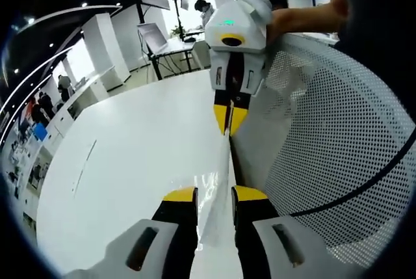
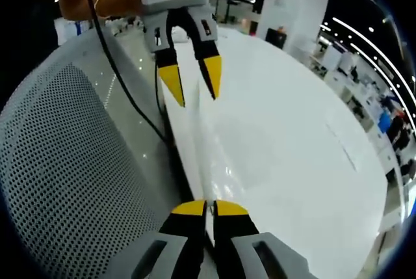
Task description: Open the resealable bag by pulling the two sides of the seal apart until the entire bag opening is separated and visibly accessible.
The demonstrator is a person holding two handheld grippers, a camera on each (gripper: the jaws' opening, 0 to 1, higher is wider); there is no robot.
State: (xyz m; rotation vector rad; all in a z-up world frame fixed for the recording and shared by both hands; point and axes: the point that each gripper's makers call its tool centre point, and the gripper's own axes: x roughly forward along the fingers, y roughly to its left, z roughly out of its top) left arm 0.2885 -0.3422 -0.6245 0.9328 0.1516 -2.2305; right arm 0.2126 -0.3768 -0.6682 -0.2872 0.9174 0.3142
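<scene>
A clear resealable bag (image 1: 220,168) hangs edge-on over the white table (image 1: 136,155), stretched as a thin glossy sheet between the two grippers. My left gripper (image 1: 214,194) stands open, and the bag's near edge passes between its yellow-tipped jaws without being pinched. At the far end my right gripper (image 1: 229,119) is shut on the bag's edge. In the right gripper view, my right gripper (image 2: 209,209) has its jaws together on the bag (image 2: 194,162). The left gripper (image 2: 193,82) is spread open beyond it. I cannot tell whether the seal is parted.
A white perforated chair back (image 1: 338,136) stands close beside the table edge, also visible in the right gripper view (image 2: 58,162). A black cable (image 2: 127,90) runs across it. A person's arm (image 1: 305,19) holds the right gripper. Desks and people stand in the far background.
</scene>
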